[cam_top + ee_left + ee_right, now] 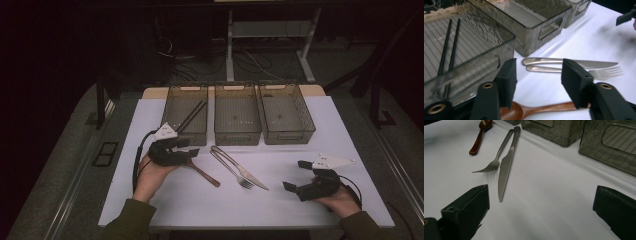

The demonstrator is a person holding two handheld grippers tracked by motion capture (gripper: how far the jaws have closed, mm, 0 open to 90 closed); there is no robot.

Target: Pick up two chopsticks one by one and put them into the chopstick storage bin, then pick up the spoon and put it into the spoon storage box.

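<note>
L gripper [537,82] jaws apart, straddling wooden spoon [541,108] on table [200,200] by left bin [186,112], not clamped yet; spoon prob light, stiff, smooth — grab mid-handle; R gripper [300,177] wide open, idle.

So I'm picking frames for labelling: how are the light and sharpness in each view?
High view: dim, dark surround, white table lit. Left gripper view: knife and fork sharp, near tray smeared. Right gripper view: knife crisp, jaws soft.
</note>
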